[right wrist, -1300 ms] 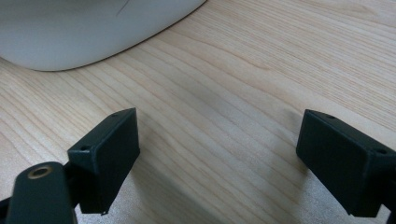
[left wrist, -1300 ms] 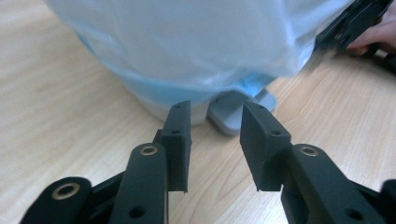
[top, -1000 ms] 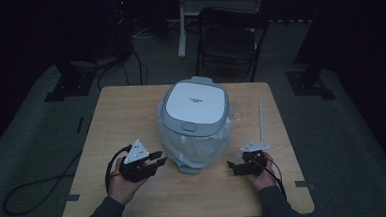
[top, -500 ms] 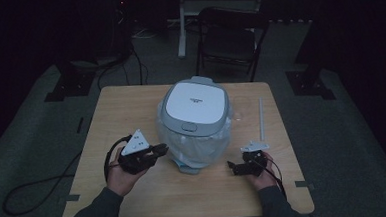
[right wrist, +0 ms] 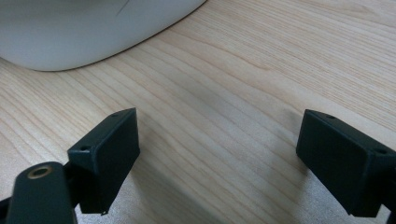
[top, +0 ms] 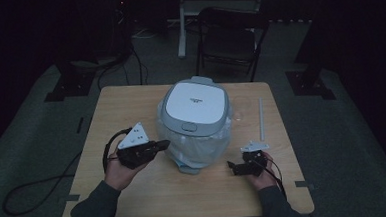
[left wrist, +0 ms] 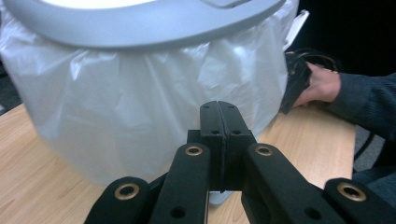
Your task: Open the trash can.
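Left gripper (top: 150, 147): jaws pressed flat together, nothing between them, tips aimed at the plastic bag (top: 195, 148) that wraps the lower body of the appliance. In the left gripper view the closed gripper (left wrist: 218, 109) sits just short of the bag (left wrist: 140, 107); contact cannot be told. Left hand (top: 120, 170) holds it raised off the table (top: 136, 201).

Right gripper (top: 239, 167): jaws spread wide, holding nothing, low over bare wood. In the right gripper view the gripper (right wrist: 217, 140) frames empty tabletop (right wrist: 243, 70), the bag's pale edge (right wrist: 70, 32) just beyond.

White-and-grey lidded appliance (top: 195, 108) sits mid-table, between the two grippers. A thin pale rod (top: 261, 117) lies on the table's right side, beyond the right hand (top: 259, 172). Folding chair (top: 230, 39) stands behind the table.
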`<state>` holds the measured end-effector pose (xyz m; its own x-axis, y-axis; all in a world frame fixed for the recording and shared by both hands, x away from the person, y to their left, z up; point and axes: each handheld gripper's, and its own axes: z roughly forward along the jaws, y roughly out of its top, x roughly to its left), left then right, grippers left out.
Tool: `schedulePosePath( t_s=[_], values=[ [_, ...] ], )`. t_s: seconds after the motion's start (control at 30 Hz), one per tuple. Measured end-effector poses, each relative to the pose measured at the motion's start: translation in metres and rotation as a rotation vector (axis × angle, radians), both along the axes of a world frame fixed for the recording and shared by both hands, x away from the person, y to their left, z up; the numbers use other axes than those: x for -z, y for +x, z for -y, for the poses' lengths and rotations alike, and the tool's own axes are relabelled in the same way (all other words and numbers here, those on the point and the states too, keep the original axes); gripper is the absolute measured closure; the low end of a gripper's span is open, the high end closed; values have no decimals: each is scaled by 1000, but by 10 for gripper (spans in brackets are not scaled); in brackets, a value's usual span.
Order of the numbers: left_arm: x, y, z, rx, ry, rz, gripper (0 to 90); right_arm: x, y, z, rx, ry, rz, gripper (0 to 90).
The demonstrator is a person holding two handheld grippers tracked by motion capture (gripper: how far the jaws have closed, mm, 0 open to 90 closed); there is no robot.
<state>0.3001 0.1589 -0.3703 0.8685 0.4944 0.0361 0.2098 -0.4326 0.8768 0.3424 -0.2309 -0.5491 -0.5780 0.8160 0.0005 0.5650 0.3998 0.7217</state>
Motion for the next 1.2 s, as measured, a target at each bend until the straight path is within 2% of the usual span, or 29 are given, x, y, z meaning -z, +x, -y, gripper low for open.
schedulePosePath(
  t_s=[0.27, 0.47, 0.67, 0.9, 1.2],
  values=[
    [-15, 3, 6, 39, 11, 14, 900, 0, 0, 0, 0, 0, 0, 124],
    [-29, 6, 10, 62, 3, 37, 900, 0, 0, 0, 0, 0, 0, 124],
    [-38, 14, 15, 81, -18, 38, 900, 0, 0, 0, 0, 0, 0, 124],
    [-44, 25, 25, 105, -25, 30, 900, 0, 0, 0, 1, 0, 0, 124],
    [-44, 34, 38, 120, -29, 23, 900, 0, 0, 0, 0, 0, 0, 124]
  ],
)
